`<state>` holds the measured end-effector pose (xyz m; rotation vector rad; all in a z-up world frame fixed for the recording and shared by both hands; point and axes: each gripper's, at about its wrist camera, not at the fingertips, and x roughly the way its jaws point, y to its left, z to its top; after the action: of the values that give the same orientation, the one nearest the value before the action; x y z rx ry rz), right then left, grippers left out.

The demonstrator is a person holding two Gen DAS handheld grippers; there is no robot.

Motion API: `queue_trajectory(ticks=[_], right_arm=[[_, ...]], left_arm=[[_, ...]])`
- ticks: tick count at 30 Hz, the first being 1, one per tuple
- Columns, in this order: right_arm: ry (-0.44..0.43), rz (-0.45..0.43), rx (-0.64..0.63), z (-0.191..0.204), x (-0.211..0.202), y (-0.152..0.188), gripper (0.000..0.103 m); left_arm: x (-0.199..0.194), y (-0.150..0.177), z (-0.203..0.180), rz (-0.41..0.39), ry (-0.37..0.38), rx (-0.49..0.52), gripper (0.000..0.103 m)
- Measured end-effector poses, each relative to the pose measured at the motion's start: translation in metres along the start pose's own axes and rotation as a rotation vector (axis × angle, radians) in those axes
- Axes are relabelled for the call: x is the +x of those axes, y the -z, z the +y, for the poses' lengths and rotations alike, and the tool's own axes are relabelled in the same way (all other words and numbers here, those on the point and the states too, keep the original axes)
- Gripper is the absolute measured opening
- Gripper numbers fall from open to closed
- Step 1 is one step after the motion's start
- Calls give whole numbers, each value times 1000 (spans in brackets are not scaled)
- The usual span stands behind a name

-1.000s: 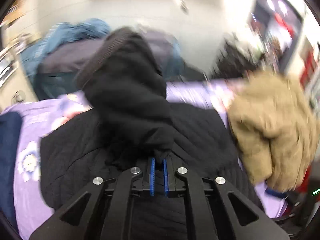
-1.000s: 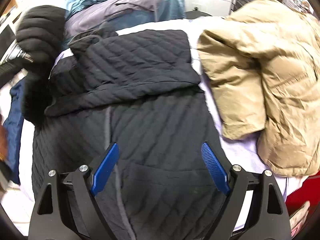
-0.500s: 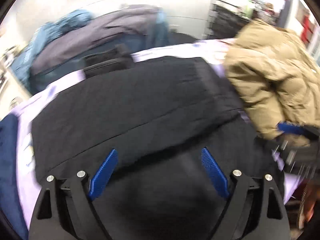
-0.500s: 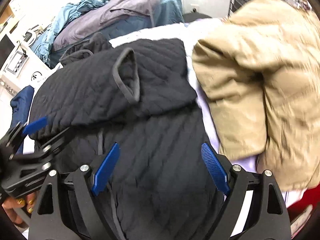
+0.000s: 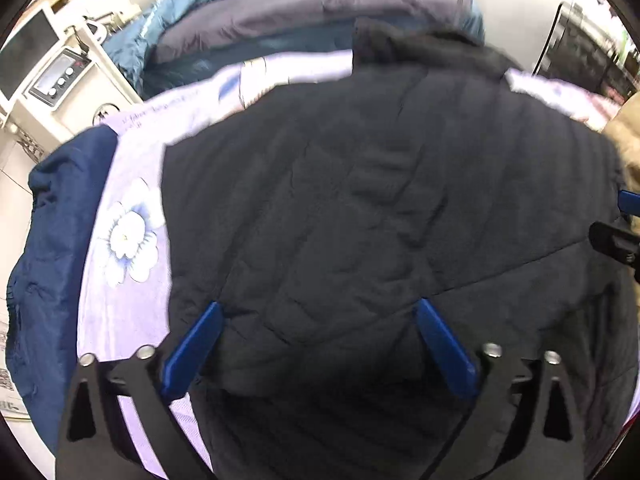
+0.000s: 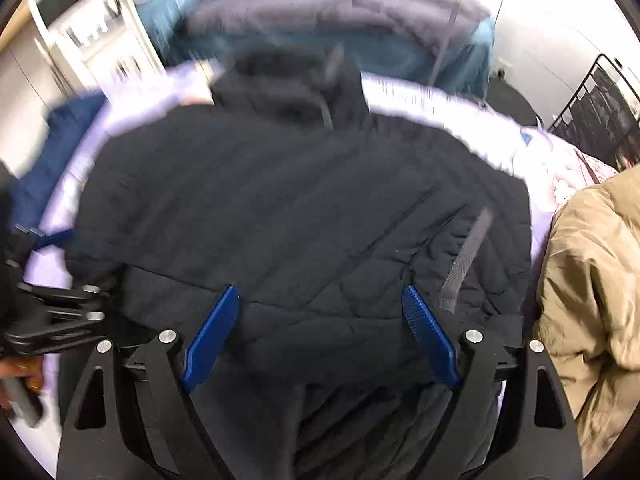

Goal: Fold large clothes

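Note:
A black quilted jacket (image 5: 380, 208) lies spread on a lilac flowered sheet (image 5: 128, 240), its sleeves folded across the body. It also fills the right wrist view (image 6: 304, 216). My left gripper (image 5: 318, 320) is open and empty, just above the jacket's near left part. My right gripper (image 6: 320, 308) is open and empty over the jacket's near middle. The right gripper's tip shows at the right edge of the left wrist view (image 5: 628, 204). The left gripper shows at the left edge of the right wrist view (image 6: 52, 312).
A tan puffy coat (image 6: 596, 300) lies right of the jacket. A navy garment (image 5: 52, 240) hangs off the sheet's left edge. Blue and grey coats (image 5: 280, 12) are piled behind. A white appliance (image 5: 60, 76) stands at the far left.
My left gripper let go of the black sleeve it held up a second ago and opened. The sleeve now lies across the jacket. Both grippers have shifted left over the jacket.

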<state>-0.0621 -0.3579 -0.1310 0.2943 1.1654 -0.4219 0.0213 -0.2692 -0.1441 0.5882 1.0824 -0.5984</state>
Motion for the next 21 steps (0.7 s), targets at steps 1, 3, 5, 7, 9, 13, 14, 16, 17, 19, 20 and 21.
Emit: queue_trajectory(ticks=[1, 3, 5, 7, 9, 13, 14, 16, 17, 19, 20, 21], right_arm=[[6, 36, -2, -1, 15, 0, 84], [-26, 85, 27, -8, 37, 2, 85], [-60, 93, 80, -16, 46, 3, 86], [-54, 92, 83, -16, 45, 1, 86], [-50, 72, 79, -15, 36, 0, 86], [-90, -11, 113, -34, -3, 19, 86], [-104, -22, 138, -46, -13, 28, 86], [-123, -28, 181, -67, -27, 48, 86], [-127, -14, 205, -82, -31, 61, 86], [-130, 29, 244, -100, -33, 89, 86], [-139, 65, 272, -114, -33, 106, 86], [-146, 87, 292, -120, -36, 119, 86]], left_arm=[[5, 0, -2, 9, -3, 9, 98], [14, -1, -7, 34, -14, 32, 98], [15, 0, -9, 40, -23, 36, 98], [13, 0, -9, 39, -27, 30, 98], [3, 3, -7, 18, -16, 30, 97], [-31, 28, 8, -57, 9, 41, 97], [-40, 38, 16, -72, 20, 37, 97], [-53, 60, 32, -87, 40, 23, 97], [-56, 69, 39, -85, 45, 14, 97], [-60, 97, 59, -43, 66, -12, 97], [-60, 110, 69, -16, 75, -28, 97], [-62, 123, 75, 6, 83, -45, 97]])
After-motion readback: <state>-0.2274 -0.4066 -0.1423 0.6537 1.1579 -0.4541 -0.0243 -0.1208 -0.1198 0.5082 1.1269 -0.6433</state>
